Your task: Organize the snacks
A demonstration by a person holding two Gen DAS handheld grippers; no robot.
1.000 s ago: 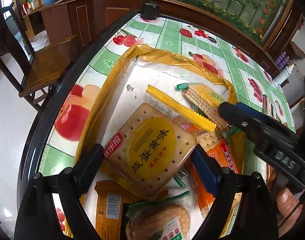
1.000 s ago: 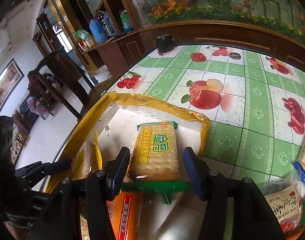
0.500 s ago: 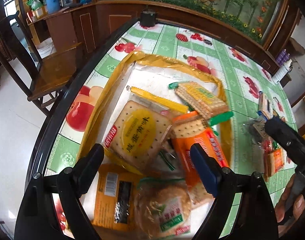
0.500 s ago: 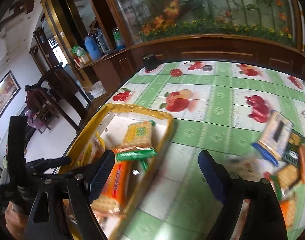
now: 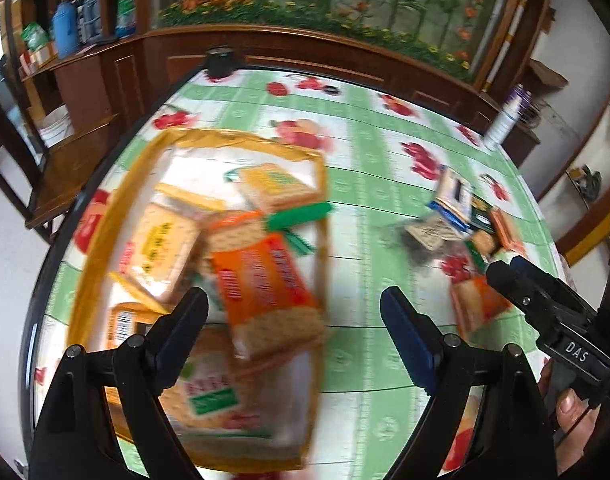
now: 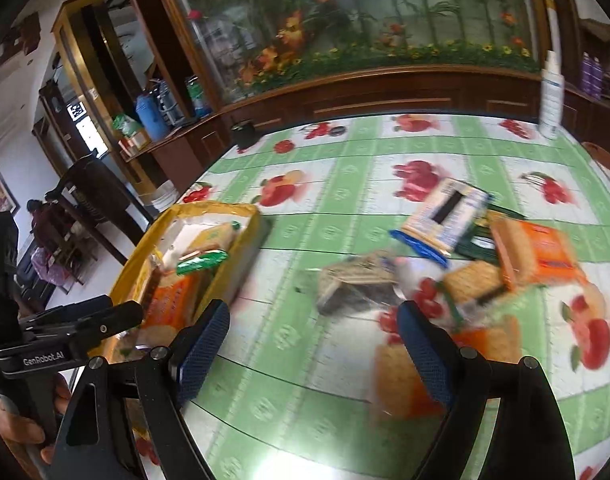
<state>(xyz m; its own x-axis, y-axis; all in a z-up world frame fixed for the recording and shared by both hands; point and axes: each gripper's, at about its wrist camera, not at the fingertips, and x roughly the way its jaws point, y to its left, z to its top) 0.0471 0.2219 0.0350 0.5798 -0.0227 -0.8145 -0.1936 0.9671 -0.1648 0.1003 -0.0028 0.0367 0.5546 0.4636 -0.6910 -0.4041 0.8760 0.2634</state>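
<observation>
A yellow-rimmed tray (image 5: 105, 216) on the left of the table holds several cracker packets, among them an orange one (image 5: 265, 284) and a green-ended one (image 5: 281, 188). The tray also shows in the right wrist view (image 6: 249, 240). My left gripper (image 5: 293, 320) is open and empty above the tray's right edge. My right gripper (image 6: 313, 340) is open and empty above the tablecloth between the tray and a loose pile of snack packets (image 6: 477, 256), which also shows in the left wrist view (image 5: 461, 224). An orange packet (image 6: 541, 252) and a blue-edged packet (image 6: 445, 212) lie in that pile.
The round table (image 6: 345, 380) has a green checked fruit-print cloth. A white bottle (image 6: 551, 96) stands at the far right edge and a dark cup (image 5: 221, 60) at the far edge. A wooden chair (image 5: 73, 160) stands left of the table.
My right gripper let go of the green-ended cracker packet in the tray, opened and swung right toward the loose pile. My left gripper pulled back and up from the tray.
</observation>
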